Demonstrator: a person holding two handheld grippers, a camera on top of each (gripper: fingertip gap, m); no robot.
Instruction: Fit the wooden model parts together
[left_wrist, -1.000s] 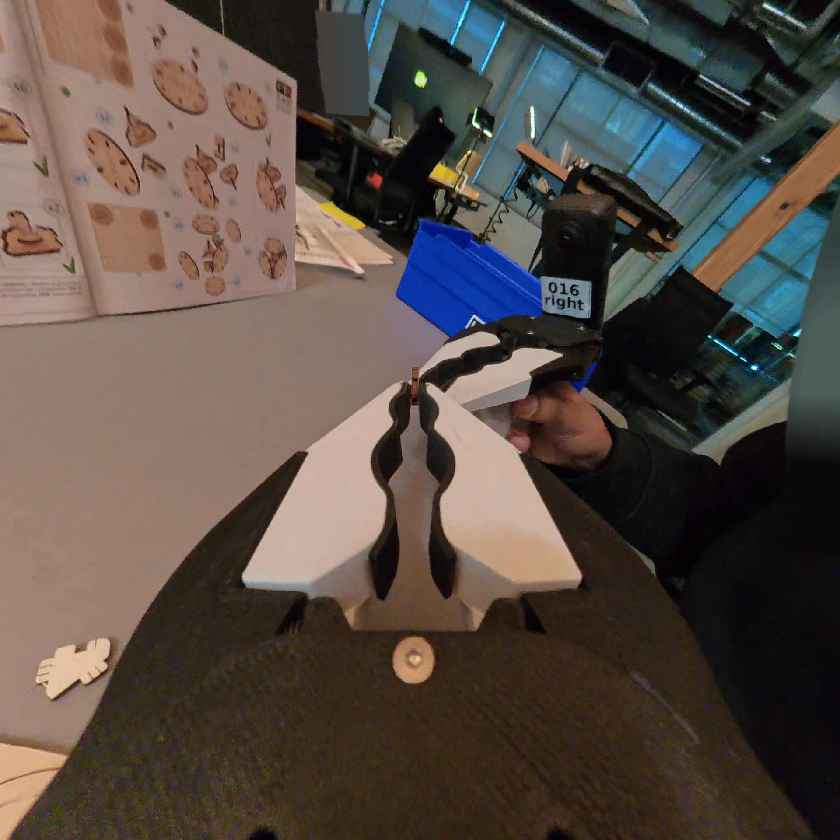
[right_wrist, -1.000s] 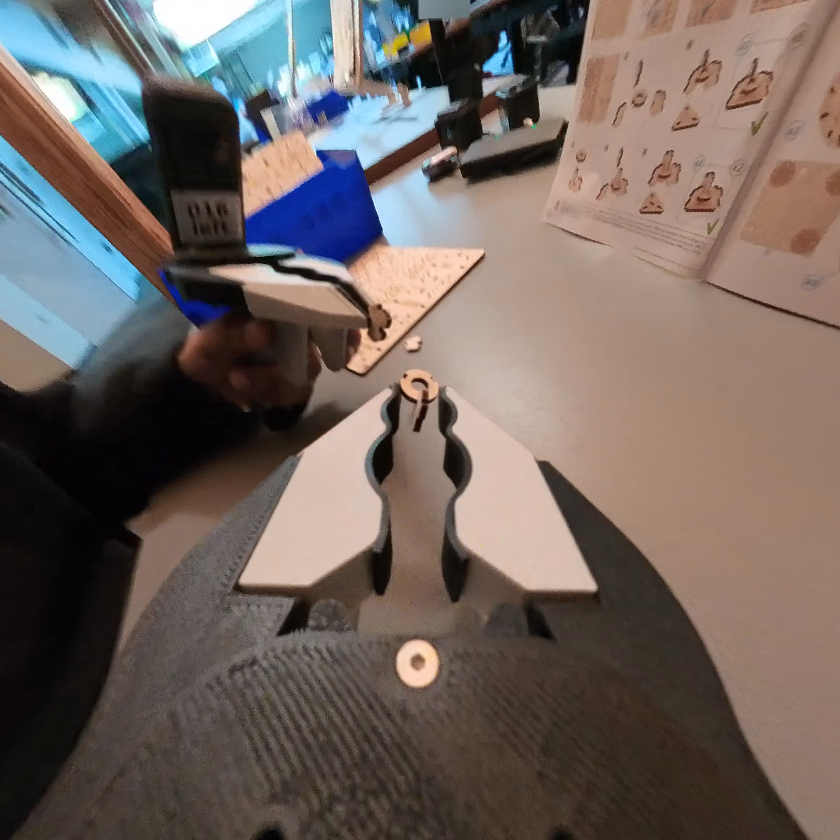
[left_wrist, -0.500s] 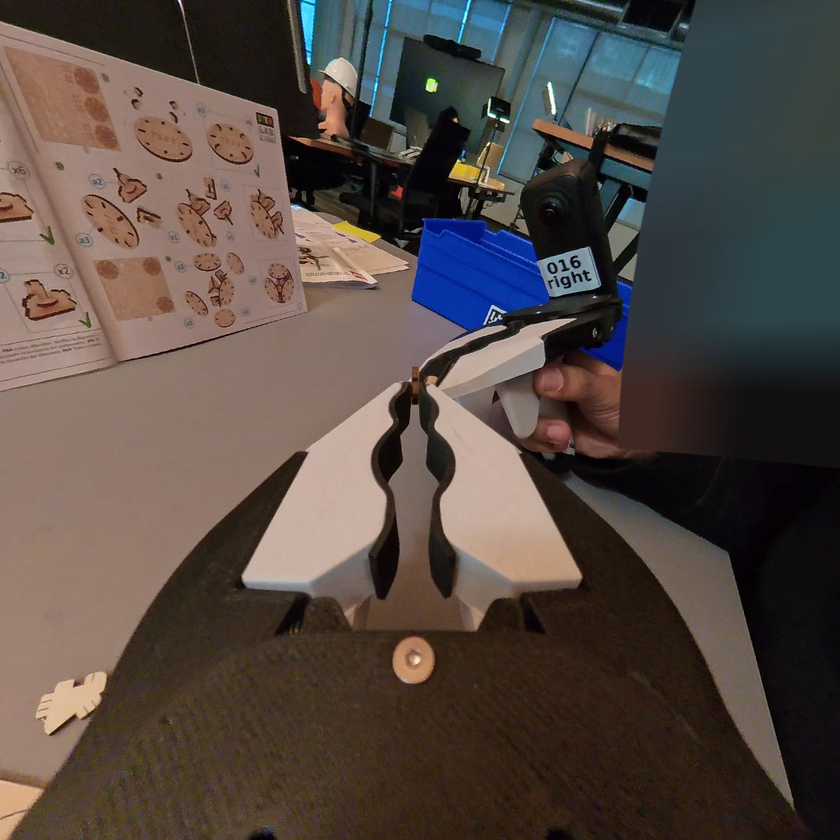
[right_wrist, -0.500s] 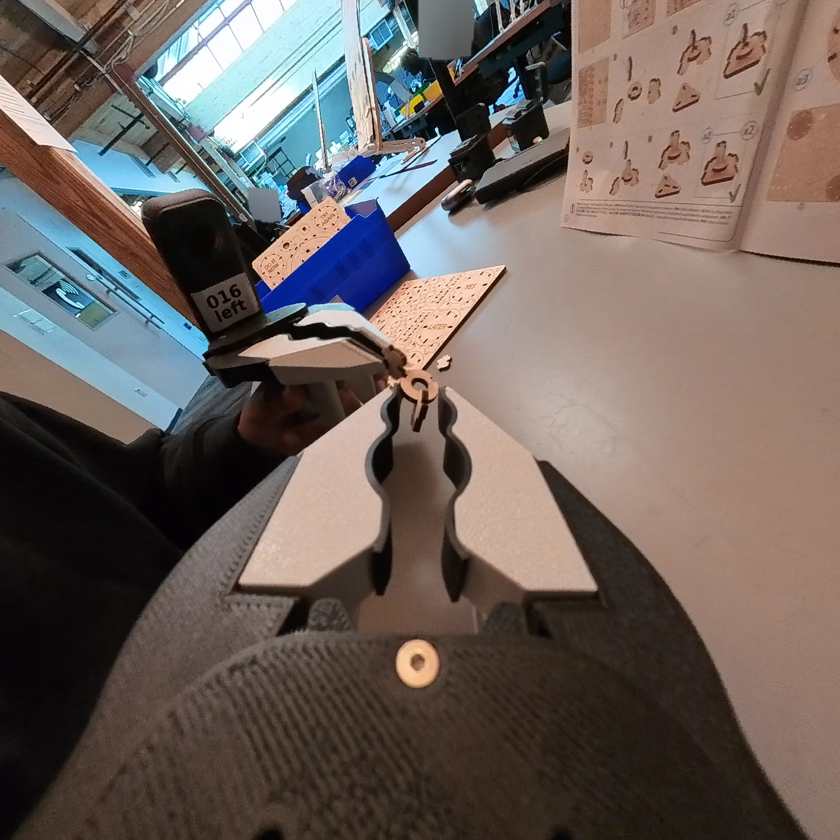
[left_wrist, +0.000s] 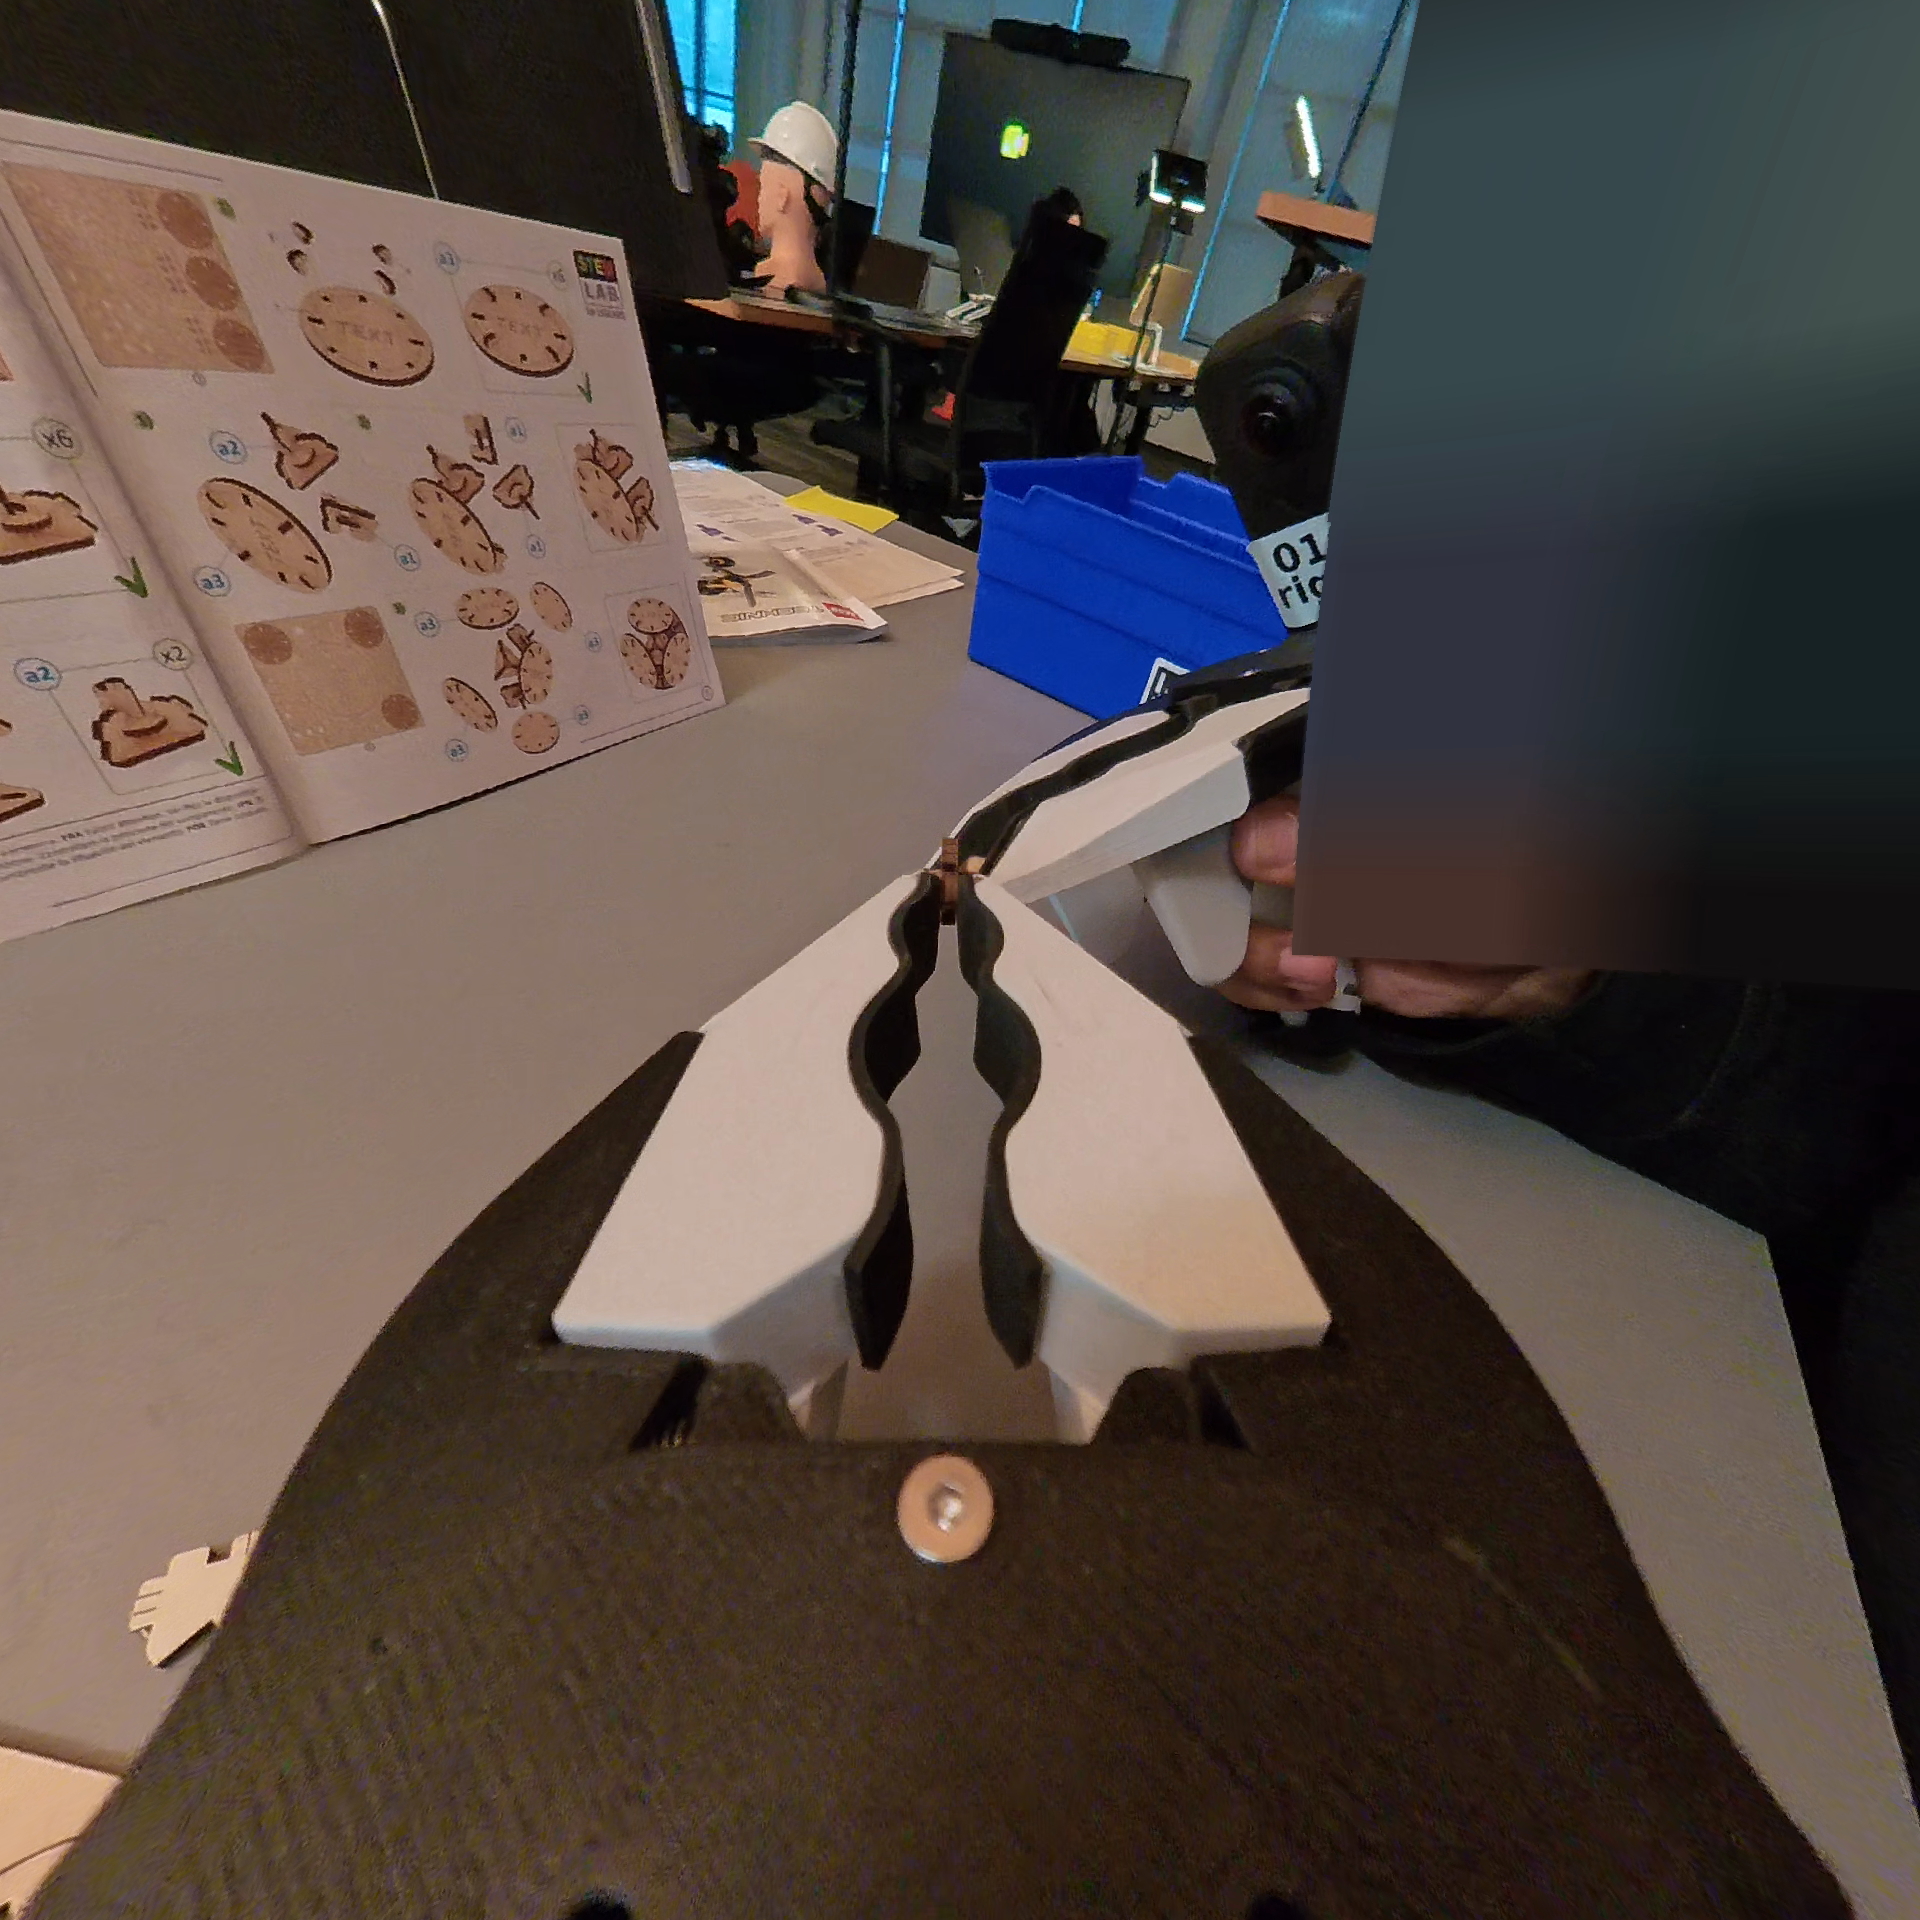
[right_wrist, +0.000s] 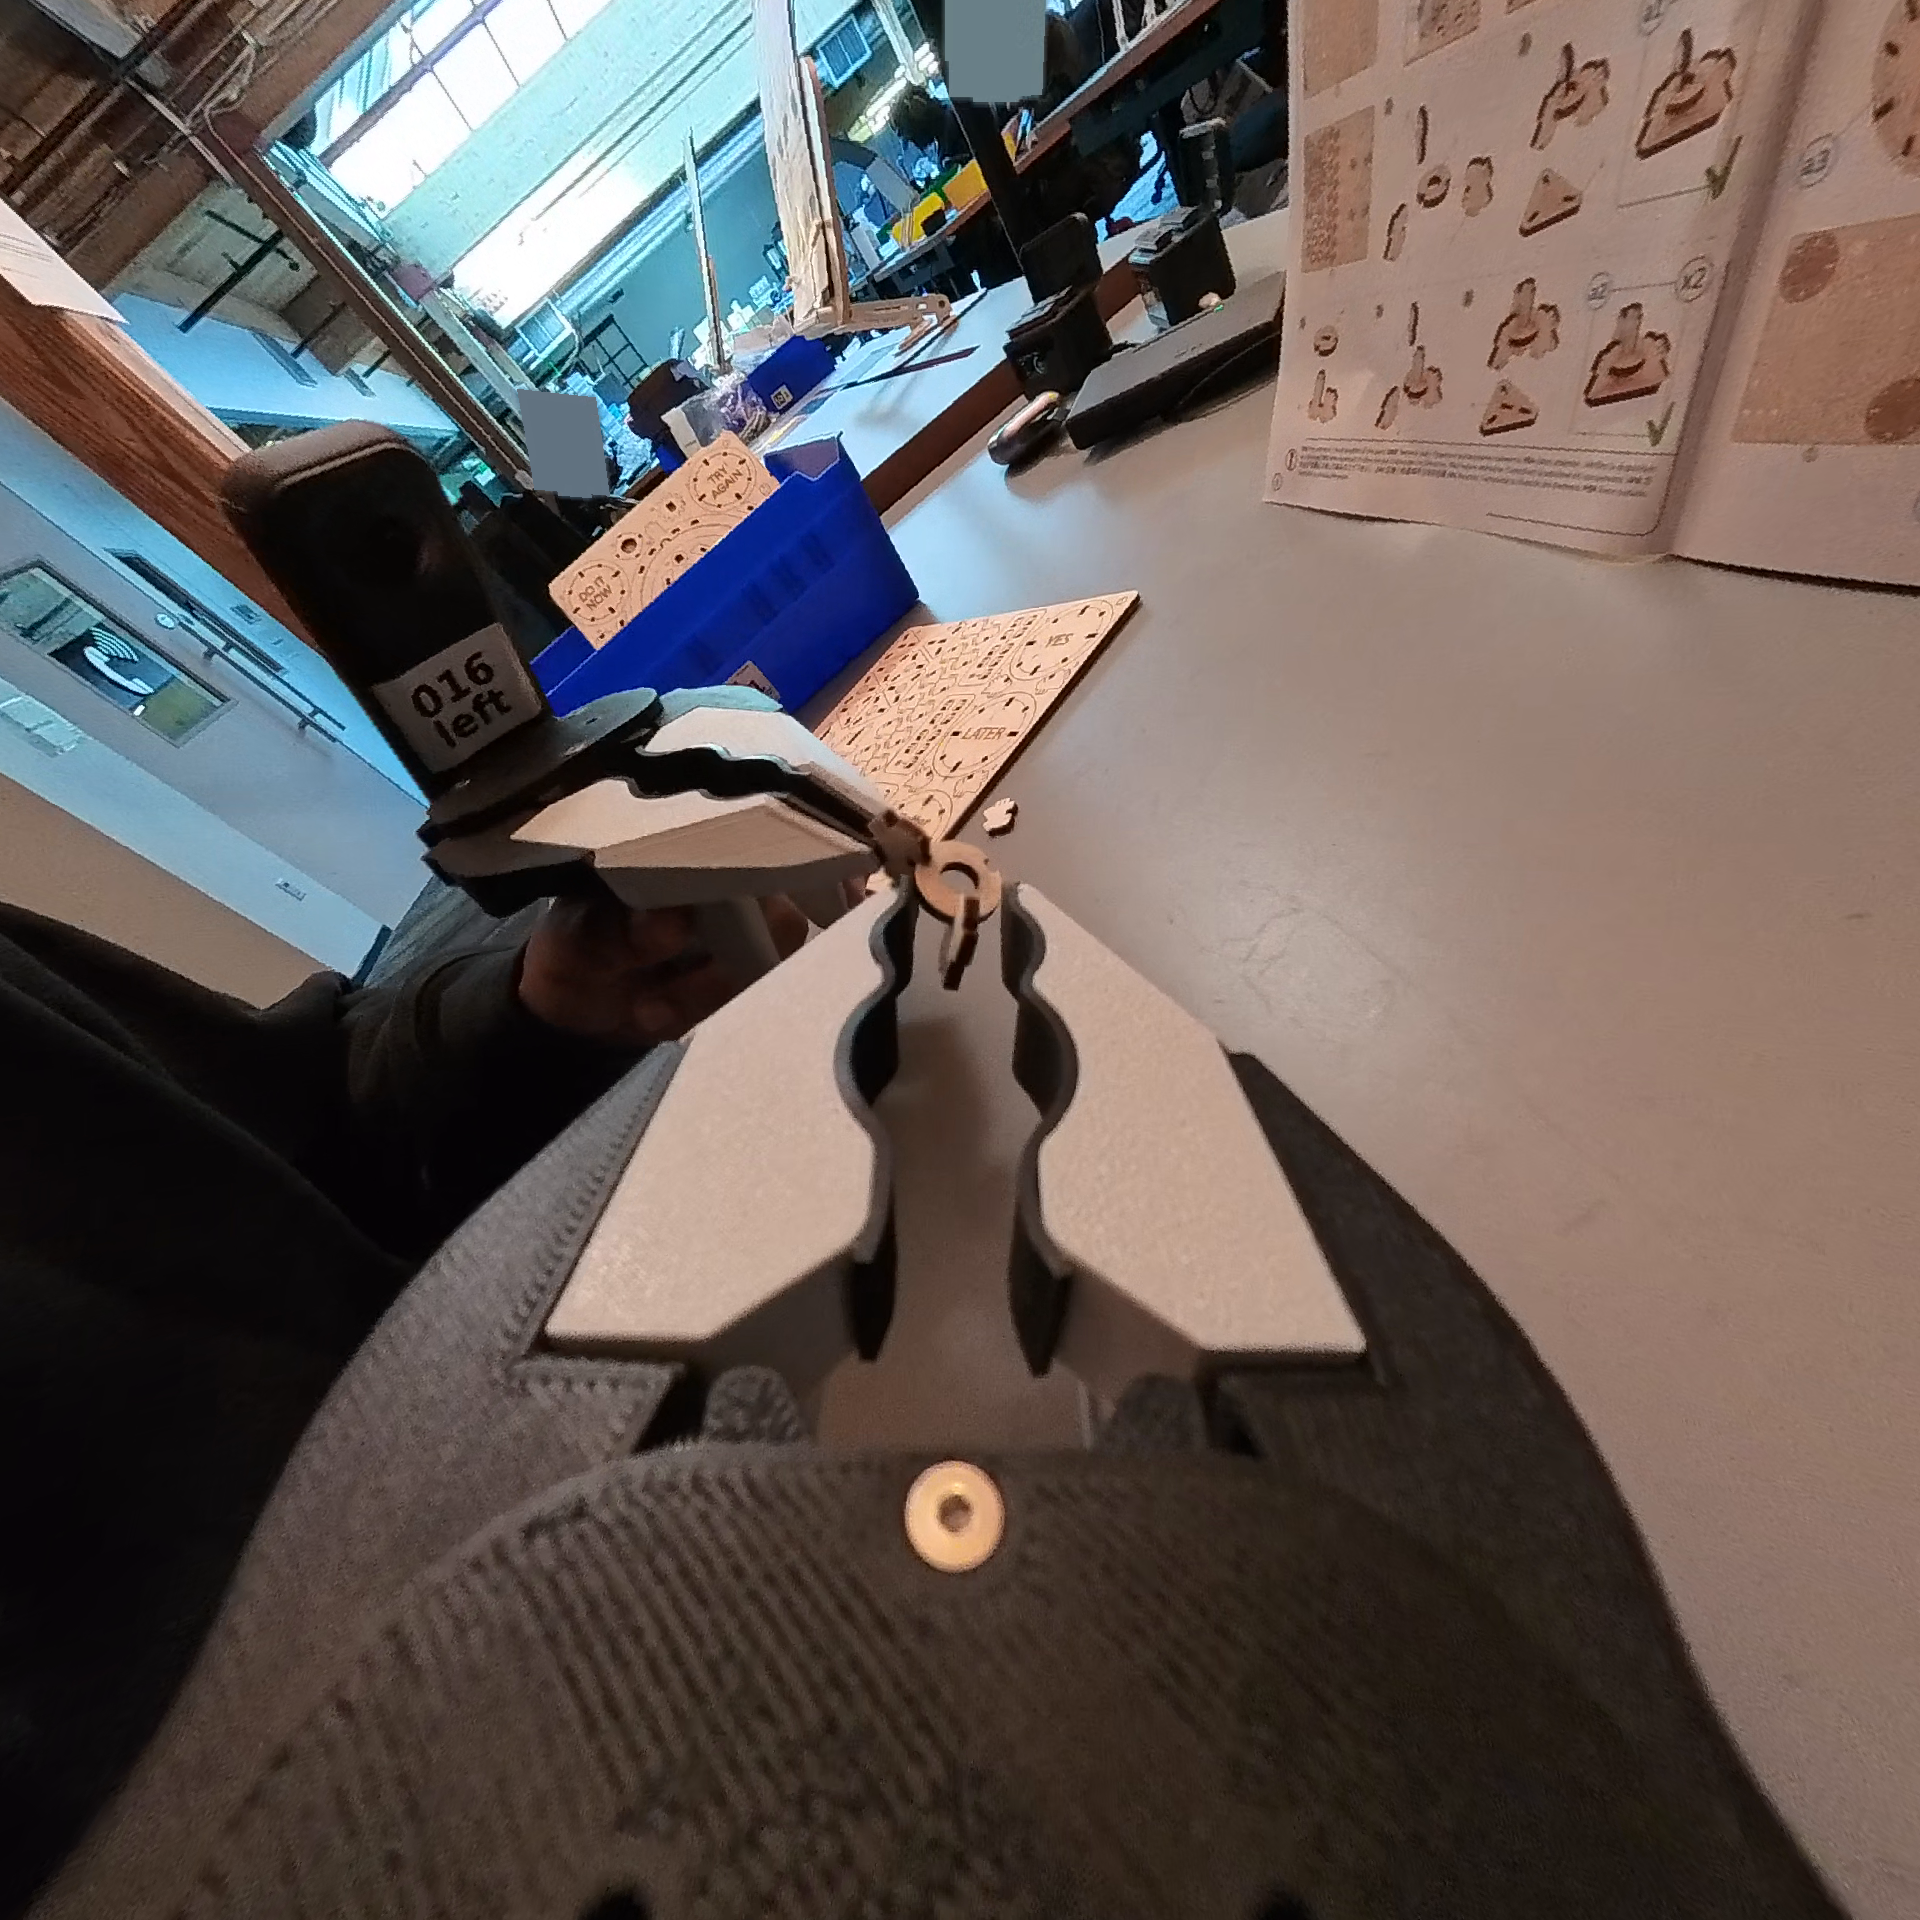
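Starting at the left, an open booklet (left_wrist: 312, 468) with pictures of wooden parts stands on the grey table (left_wrist: 416, 1039). 1 loose cut-out piece (left_wrist: 187, 1595) lies flat near the table's edge.

The left gripper (left_wrist: 948, 883) is squeezed almost fully shut. Its 2 tips pinch a small wooden piece (left_wrist: 947, 871), thin and seen from its edge.

Just to the right, the right gripper (right_wrist: 958, 914) is open only a little. Its tips hold a wooden ring (right_wrist: 930, 896) with a small tab hanging down. The ring is up in the air, above the table.

A second ago the 2 grippers were apart. Now their tips have come together, and the small piece looks like it touches the ring, though that spot is too tiny to be sure.

Behind them, a flat wooden sheet (right_wrist: 977, 707) lies beside a blue bin (left_wrist: 1101, 582).
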